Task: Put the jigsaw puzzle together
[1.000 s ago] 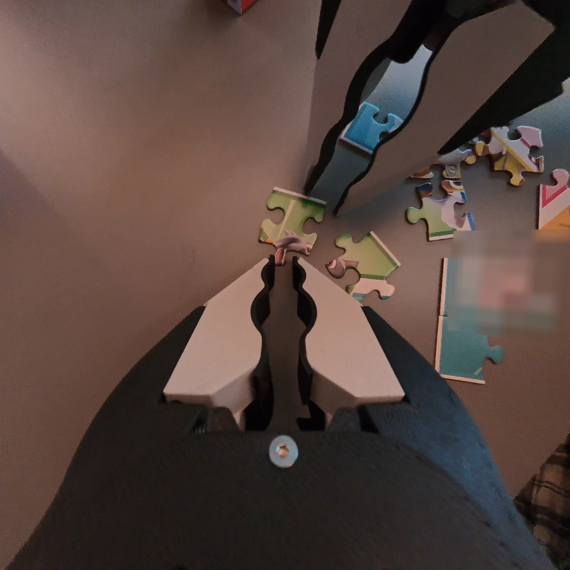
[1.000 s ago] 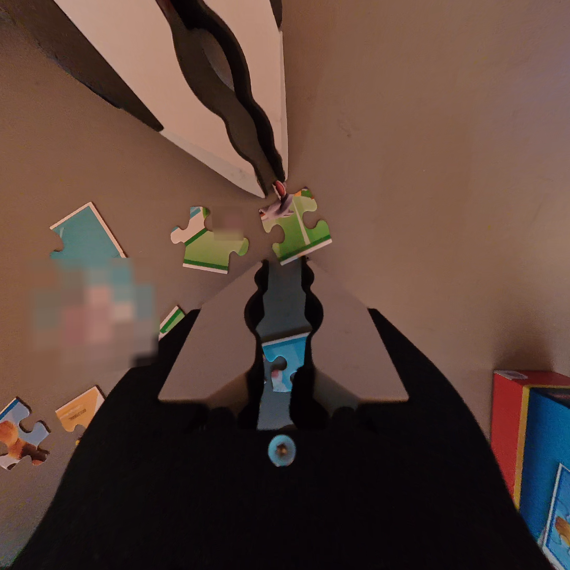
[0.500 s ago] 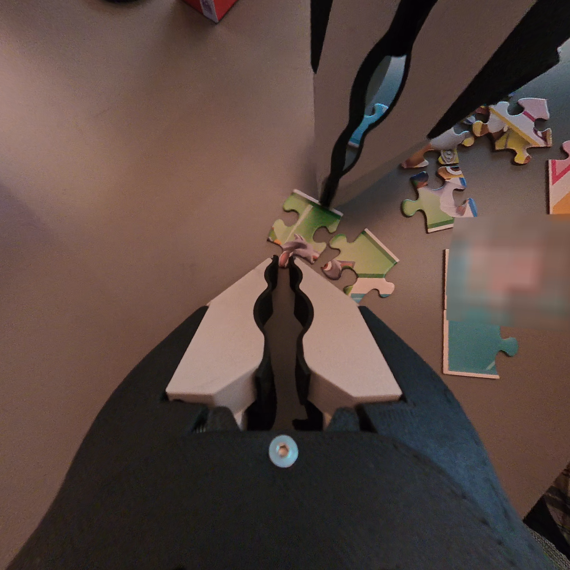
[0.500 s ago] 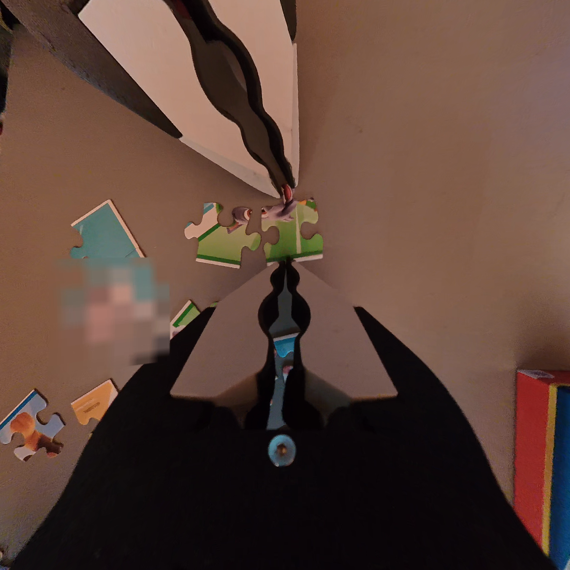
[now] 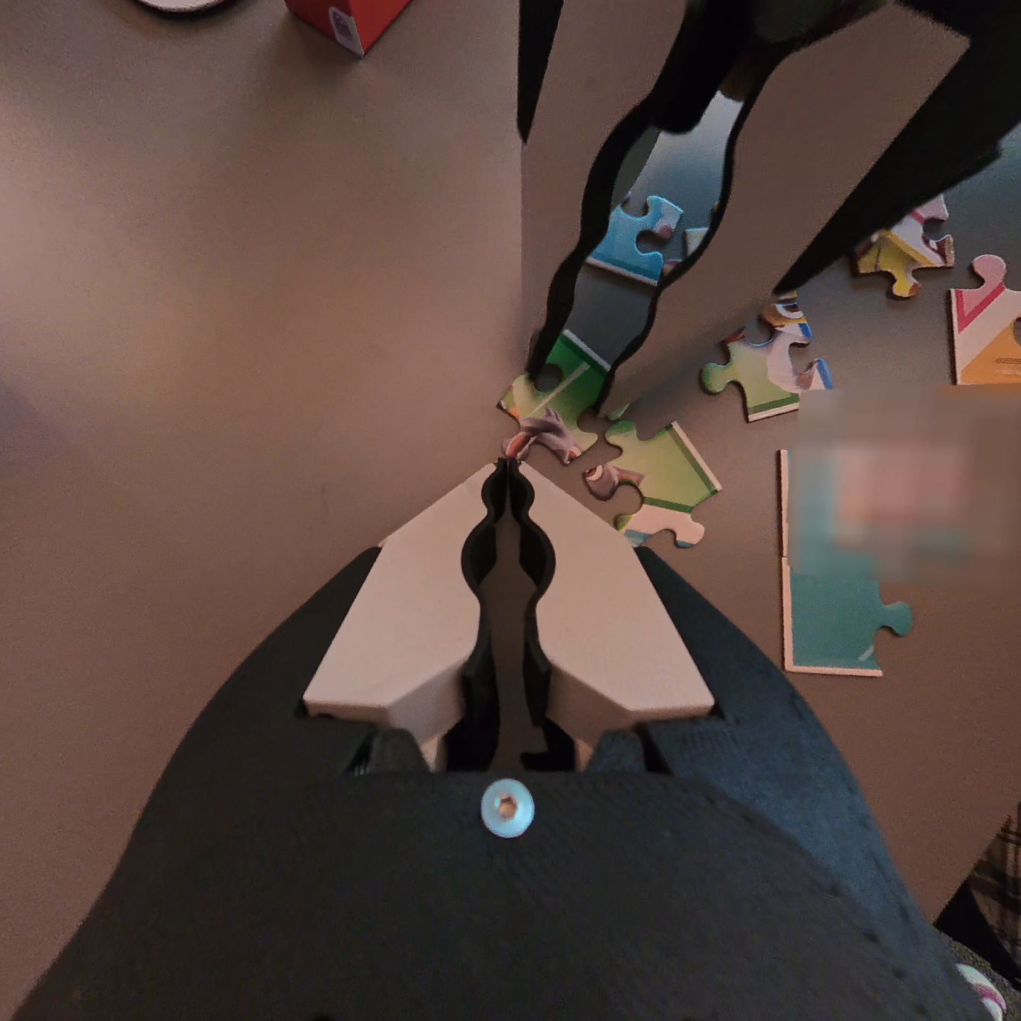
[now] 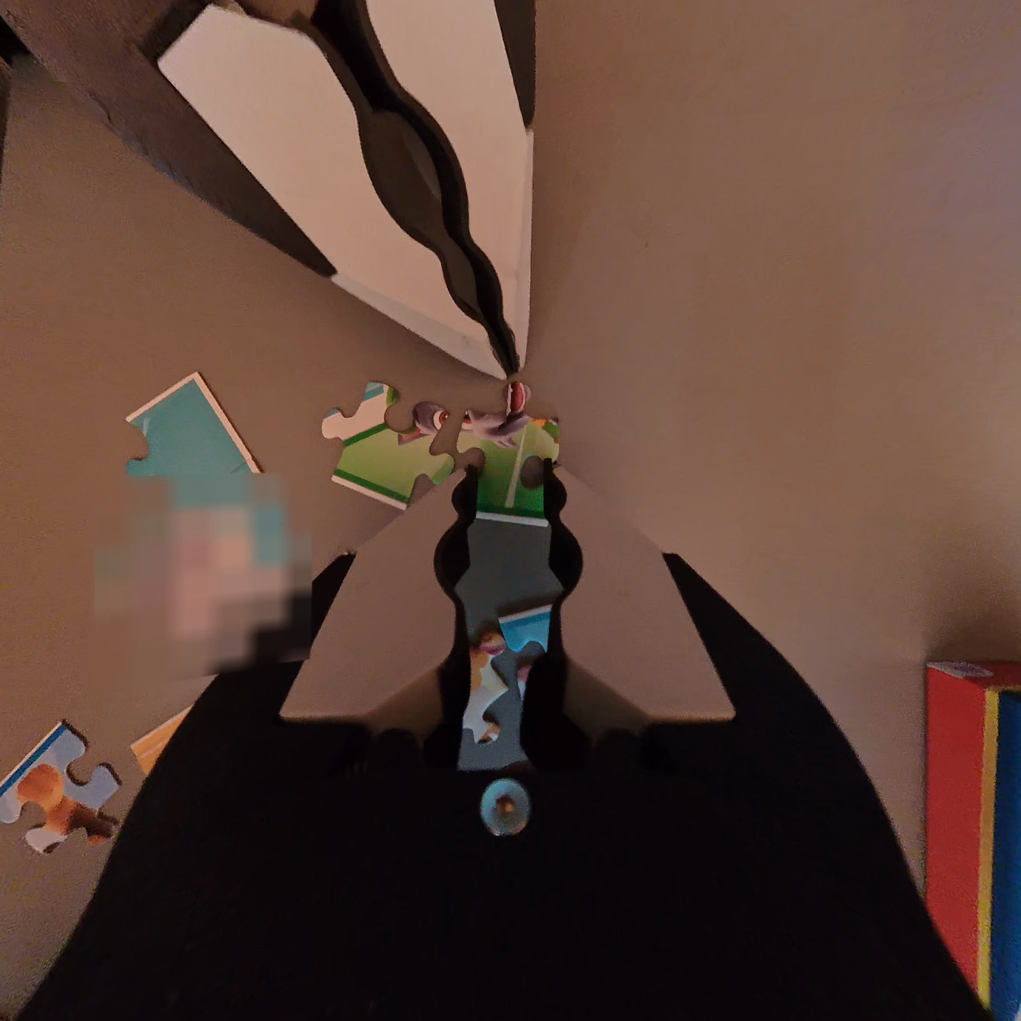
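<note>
Cardboard jigsaw piece, green with a white stripe and a grey cartoon figure (image 5: 552, 406) (image 6: 505, 469), lies flat on the grey-brown bench (image 5: 248, 276) (image 6: 773, 276) between the two tongs. The left tongs (image 5: 507, 463) (image 6: 511, 369) are clenched, their tips pinching the knob at the piece's near edge in the left wrist view. The right tongs (image 6: 505, 469) (image 5: 569, 381) stand released, one black tip at each side of the same piece, touching it from the far side. Just to its right in the left wrist view lies a second green jigsaw piece with a white knob (image 5: 657, 475) (image 6: 387, 447), its edge meeting the first; whether the two are fully locked is unclear. Farther right sit a teal rectangular assembled section (image 5: 829, 624) (image 6: 188, 436), partly blurred over, and scattered loose pieces. A blue piece (image 5: 630, 243) shows through the right tongs' gap. A red cardboard box (image 5: 348, 22) (image 6: 956, 801) stands at the bench's far left.
</note>
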`<state>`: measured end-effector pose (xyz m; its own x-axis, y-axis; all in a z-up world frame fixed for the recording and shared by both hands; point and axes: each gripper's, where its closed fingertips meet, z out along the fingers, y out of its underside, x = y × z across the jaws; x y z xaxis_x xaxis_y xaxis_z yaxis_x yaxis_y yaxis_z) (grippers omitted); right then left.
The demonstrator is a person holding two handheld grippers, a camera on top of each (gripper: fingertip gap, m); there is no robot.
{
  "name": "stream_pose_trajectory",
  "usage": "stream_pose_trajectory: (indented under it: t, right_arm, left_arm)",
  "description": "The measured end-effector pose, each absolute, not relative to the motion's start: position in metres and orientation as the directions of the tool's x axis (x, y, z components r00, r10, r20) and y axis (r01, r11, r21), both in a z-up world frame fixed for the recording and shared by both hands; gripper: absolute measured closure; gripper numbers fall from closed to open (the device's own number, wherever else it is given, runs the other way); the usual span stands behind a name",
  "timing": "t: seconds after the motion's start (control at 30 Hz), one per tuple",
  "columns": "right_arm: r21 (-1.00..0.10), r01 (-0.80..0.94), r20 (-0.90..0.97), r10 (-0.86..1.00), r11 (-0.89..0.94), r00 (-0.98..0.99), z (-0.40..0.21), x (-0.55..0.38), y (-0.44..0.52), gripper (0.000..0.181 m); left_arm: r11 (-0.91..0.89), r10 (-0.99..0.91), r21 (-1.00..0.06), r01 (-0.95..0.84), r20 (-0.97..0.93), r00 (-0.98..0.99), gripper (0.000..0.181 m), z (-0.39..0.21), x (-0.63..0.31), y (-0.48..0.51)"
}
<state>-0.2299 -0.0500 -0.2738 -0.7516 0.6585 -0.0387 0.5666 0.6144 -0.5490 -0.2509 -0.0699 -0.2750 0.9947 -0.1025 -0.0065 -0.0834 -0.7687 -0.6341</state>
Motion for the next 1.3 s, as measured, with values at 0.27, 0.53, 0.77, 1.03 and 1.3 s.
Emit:
stream_pose_trajectory:
  t: [0.27, 0.53, 0.77, 1.03, 1.3]
  right_arm:
    - [-0.537, 0.556, -0.006, 0.656, 0.635, -0.755, -0.275, -0.232, -0.052, 0.17]
    - [-0.569, 0.585, -0.069, 0.676, 0.578, -0.734, -0.273, -0.232, -0.051, 0.173]
    - [-0.557, 0.597, -0.096, 0.67, 0.577, -0.736, -0.271, -0.229, -0.049, 0.181]
    - [-0.534, 0.583, -0.107, 0.636, 0.612, -0.765, -0.274, -0.214, -0.064, 0.173]
    - [-0.555, 0.583, -0.143, 0.623, 0.593, -0.769, -0.274, -0.216, -0.096, 0.176]
  left_arm:
    - [-0.766, -0.113, -0.636, -0.091, -0.006, 0.994, 0.181, -0.275, -0.248, -0.065]
    - [-0.758, -0.099, -0.648, -0.081, -0.009, 0.995, 0.179, -0.274, -0.252, -0.07]
    - [-0.753, -0.117, -0.651, -0.094, -0.008, 0.993, 0.176, -0.267, -0.247, -0.073]
    - [-0.766, -0.136, -0.634, -0.107, -0.003, 0.991, 0.167, -0.263, -0.219, -0.096]
    - [-0.727, -0.18, -0.656, -0.202, -0.101, 0.978, 0.17, -0.258, -0.173, -0.115]
